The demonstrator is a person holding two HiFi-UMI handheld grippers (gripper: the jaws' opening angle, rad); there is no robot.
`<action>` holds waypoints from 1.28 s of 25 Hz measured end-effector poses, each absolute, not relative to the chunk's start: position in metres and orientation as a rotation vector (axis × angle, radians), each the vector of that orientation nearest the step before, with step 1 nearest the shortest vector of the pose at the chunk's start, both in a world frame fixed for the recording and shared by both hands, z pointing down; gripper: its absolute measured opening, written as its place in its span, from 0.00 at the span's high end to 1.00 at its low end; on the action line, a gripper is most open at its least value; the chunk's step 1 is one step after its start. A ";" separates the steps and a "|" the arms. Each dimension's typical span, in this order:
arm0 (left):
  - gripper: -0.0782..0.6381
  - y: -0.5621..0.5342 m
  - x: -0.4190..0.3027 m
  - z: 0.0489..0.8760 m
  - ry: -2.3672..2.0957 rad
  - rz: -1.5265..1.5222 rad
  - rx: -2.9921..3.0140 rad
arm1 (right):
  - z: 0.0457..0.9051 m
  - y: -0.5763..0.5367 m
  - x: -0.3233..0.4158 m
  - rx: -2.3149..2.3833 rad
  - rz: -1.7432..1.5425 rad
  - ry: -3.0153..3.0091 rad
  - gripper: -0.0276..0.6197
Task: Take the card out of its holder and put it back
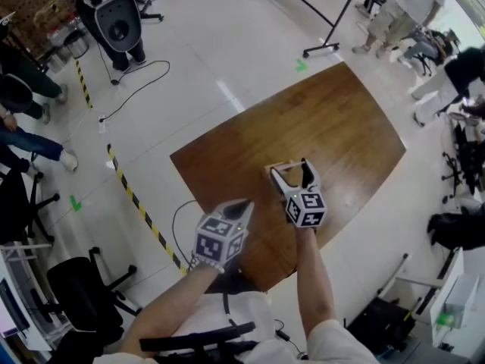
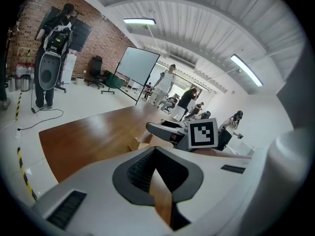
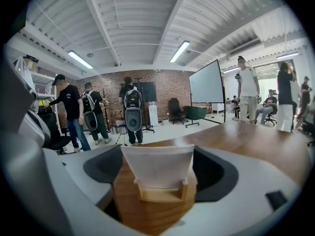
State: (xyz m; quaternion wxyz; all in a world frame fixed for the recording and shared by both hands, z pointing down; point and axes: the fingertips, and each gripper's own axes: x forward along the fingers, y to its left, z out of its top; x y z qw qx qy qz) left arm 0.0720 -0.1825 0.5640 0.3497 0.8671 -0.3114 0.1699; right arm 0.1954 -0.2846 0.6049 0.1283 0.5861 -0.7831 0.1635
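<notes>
I'm over the brown worktop (image 1: 333,120) with both tools. My right gripper (image 1: 290,174) has its fingers spread wide. The wooden holder (image 3: 162,194) sits squarely between them, with the white card (image 3: 157,165) upright in its slot, clear of both fingers. My left gripper (image 1: 244,205) hovers beside it, fingers closed together on nothing.

the left gripper (image 1: 241,206) is held low and close to the body on a bare left forearm (image 1: 163,309), with its jaws brought together at the tips. the right gripper (image 1: 290,170) is reached further forward on an outstretched right forearm (image 1: 314,279), its jaws spread wide.
</notes>
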 end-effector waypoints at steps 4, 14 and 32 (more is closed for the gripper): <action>0.90 -0.180 0.071 0.567 -0.800 0.447 2.243 | 0.601 -0.286 0.196 1.716 0.453 -2.290 0.23; 0.90 -0.179 0.064 0.567 -0.811 0.444 2.238 | 0.577 -0.285 0.194 1.741 0.390 -2.330 0.23; 0.90 -0.166 0.050 0.546 -0.850 0.380 2.255 | 0.514 -0.252 0.199 1.799 0.279 -2.380 0.23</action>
